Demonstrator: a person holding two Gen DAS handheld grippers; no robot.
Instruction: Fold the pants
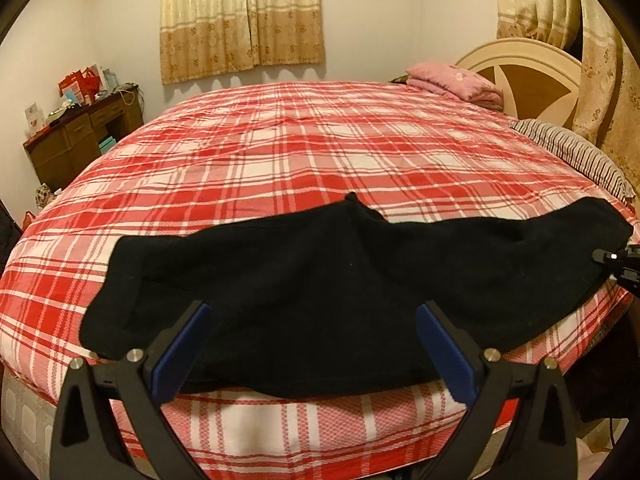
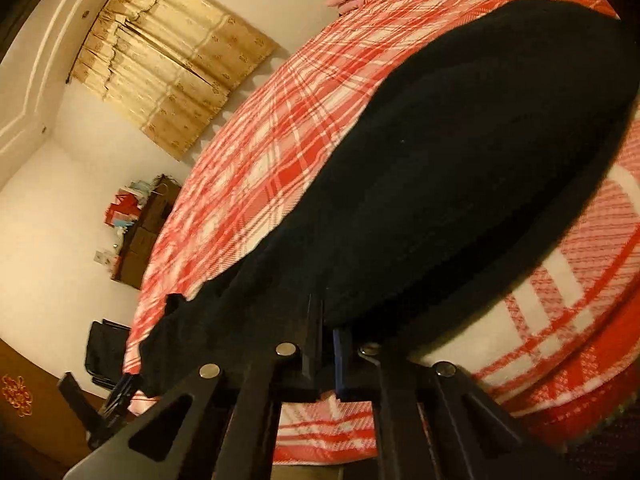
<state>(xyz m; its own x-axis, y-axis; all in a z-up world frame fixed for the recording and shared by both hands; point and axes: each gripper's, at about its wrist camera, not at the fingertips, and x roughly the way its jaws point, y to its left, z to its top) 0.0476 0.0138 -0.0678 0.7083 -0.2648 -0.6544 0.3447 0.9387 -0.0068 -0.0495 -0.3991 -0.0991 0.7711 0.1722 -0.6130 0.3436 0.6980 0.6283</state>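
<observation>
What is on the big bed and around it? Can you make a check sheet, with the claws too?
Surface: bed with a red and white plaid cover.
Job's things: black pants laid flat across the near edge of the bed.
Clutter: folded pink blanket and striped pillow at the headboard end.
Grippers: left claw open, fingers either side of the near pants edge; right claw shut on the pants edge.
Cables: nothing seen.
Surroundings: curtains on the far wall, wooden desk piled with red bags and boxes, headboard.

Home bedroom: plaid-covered bed [image 1: 304, 148], headboard [image 1: 524, 76], curtains [image 1: 240, 20], wooden dresser [image 1: 80, 140].
</observation>
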